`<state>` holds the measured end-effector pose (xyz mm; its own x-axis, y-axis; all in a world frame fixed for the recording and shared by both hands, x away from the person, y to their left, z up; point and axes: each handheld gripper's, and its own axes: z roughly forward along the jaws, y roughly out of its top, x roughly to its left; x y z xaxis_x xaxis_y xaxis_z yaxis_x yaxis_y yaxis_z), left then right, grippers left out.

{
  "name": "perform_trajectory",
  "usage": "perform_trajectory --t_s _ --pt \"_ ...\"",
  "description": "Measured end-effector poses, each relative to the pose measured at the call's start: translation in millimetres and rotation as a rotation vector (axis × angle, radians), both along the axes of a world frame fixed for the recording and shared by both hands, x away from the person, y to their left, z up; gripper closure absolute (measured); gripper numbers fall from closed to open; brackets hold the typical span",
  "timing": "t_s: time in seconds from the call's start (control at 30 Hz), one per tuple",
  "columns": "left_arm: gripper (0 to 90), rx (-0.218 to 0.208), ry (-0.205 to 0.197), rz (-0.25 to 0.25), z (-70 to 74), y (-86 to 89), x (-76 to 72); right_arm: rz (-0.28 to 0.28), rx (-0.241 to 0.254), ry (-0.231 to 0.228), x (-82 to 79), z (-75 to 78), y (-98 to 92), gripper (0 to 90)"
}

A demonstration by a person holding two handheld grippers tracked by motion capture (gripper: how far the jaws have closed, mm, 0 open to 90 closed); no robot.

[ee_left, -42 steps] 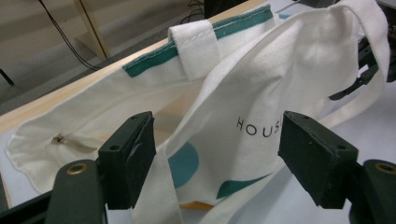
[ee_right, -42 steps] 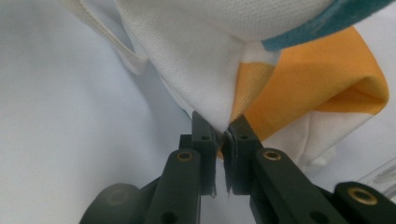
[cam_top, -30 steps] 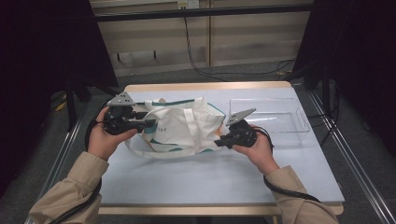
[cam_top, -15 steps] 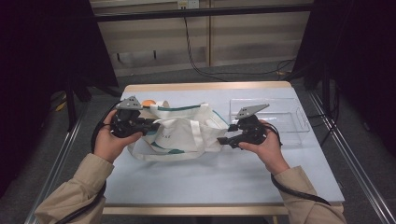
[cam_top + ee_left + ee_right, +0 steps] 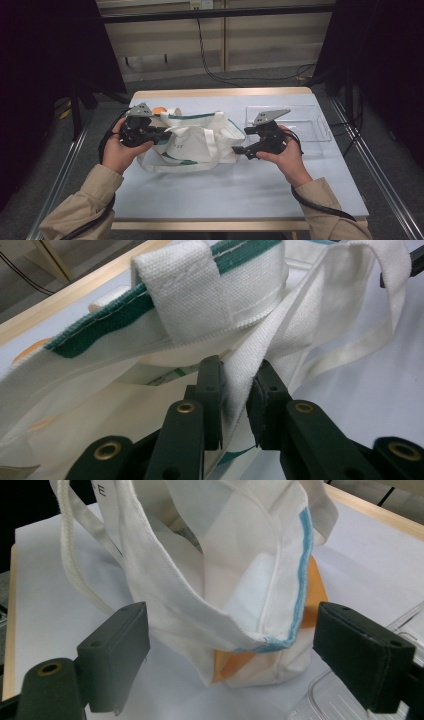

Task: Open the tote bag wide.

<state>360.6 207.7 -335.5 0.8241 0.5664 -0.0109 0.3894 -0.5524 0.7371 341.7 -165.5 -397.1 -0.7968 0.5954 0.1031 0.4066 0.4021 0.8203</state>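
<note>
A: Dim room, pale counter point(image 5: 240, 190), a clear tray point(image 5: 310, 125) at its far right. Where's the bag point(image 5: 200, 142)?

B: On the counter's left-middle, lying slumped, mouth towards the right hand. Something orange point(image 5: 160, 110) sits touching its far left corner.

A: The left claw point(image 5: 167, 134)?

B: Narrow, pinched on a white strap point(image 5: 240, 385) at the bag's left end; the left gripper view shows the webbing squeezed between the pads. Its jaws closed a bit further on the strap over the last second.

A: And the right claw point(image 5: 244, 144)?

B: Wide. Its jaws have just been opening. A second ago it was clamped at the bag's right edge; now it sits just beside that edge, off the cloth. In the right gripper view the bag's open rim point(image 5: 250, 635), with its blue trim, hangs between the spread jaws, neither pad pressing it.

A: Anything else different?

B: The right hand has lifted a little, and the bag's right side has sagged back towards the counter.
</note>
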Motion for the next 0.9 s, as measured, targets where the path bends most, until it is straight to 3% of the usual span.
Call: perform_trajectory --t_s 0.33,0.43,0.53,0.63,0.67,0.73,0.77,0.9 --pt "77.7 0.004 0.007 0.005 -0.2 -0.1 0.7 0.015 0.004 -0.032 -1.0 10.0 4.4 13.8" --pt "77.6 0.016 0.012 -0.002 -0.2 0.1 0.7 0.036 0.037 -0.045 -2.8 15.0 6.3 16.8" --pt "77.6 0.014 0.015 0.005 -0.5 -0.4 0.3 0.056 0.027 -0.061 -4.6 18.6 11.3 18.7" --pt "77.7 0.015 0.011 0.007 -0.3 -1.4 0.0 0.081 0.020 -0.061 -5.9 18.9 17.6 26.0" --pt "77.6 0.014 0.012 0.007 -0.2 -1.7 -0.1 0.114 0.007 -0.060 -6.3 17.1 22.5 34.3" --pt "77.6 0.017 0.011 0.006 0.3 -1.9 -0.1 0.126 0.004 -0.061 -6.4 16.1 24.6 37.2" --pt "77.6 0.016 0.010 0.004 0.3 -1.9 0.0 0.144 -0.007 -0.047 -6.4 13.9 29.8 44.4" --pt "77.6 0.015 0.012 0.005 -0.2 -1.6 0.0 0.160 0.008 -0.032 -4.6 12.4 35.2 54.7"
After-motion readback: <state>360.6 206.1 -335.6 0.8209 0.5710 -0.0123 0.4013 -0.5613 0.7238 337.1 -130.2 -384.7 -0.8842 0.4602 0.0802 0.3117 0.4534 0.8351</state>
